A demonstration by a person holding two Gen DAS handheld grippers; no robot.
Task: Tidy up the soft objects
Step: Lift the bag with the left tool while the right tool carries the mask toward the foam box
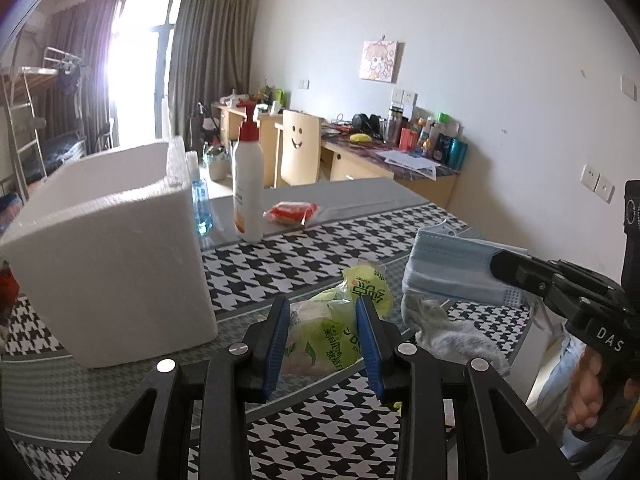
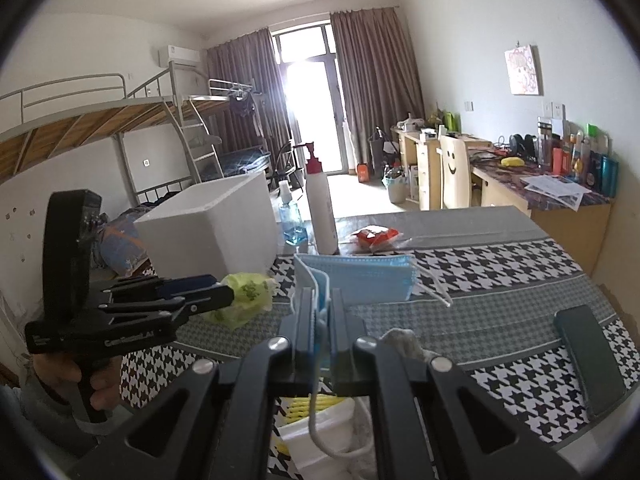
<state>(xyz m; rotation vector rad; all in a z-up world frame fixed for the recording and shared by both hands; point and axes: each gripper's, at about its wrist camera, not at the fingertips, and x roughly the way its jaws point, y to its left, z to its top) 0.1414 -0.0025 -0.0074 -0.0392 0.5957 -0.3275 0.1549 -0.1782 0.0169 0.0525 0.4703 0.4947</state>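
My left gripper (image 1: 323, 308) is shut on a green plastic tissue pack (image 1: 332, 340), its blue pads pressing both sides, and holds it above the houndstooth tablecloth (image 1: 304, 256). In the right wrist view the left gripper (image 2: 230, 294) holds the pack (image 2: 248, 298) just in front of the white foam box (image 2: 216, 228). My right gripper (image 2: 321, 294) is shut on one end of a stack of light blue face masks (image 2: 360, 280), whose ear loops hang loose. From the left wrist view the right gripper (image 1: 498, 266) holds the masks (image 1: 452, 268) over a grey cloth (image 1: 448, 332).
The open white foam box (image 1: 108, 248) stands at the left. Behind it are a red-capped pump bottle (image 1: 248, 184), a blue liquid bottle (image 1: 200, 204) and a red snack packet (image 1: 292, 212). A dark flat object (image 2: 588, 364) lies at the table's right.
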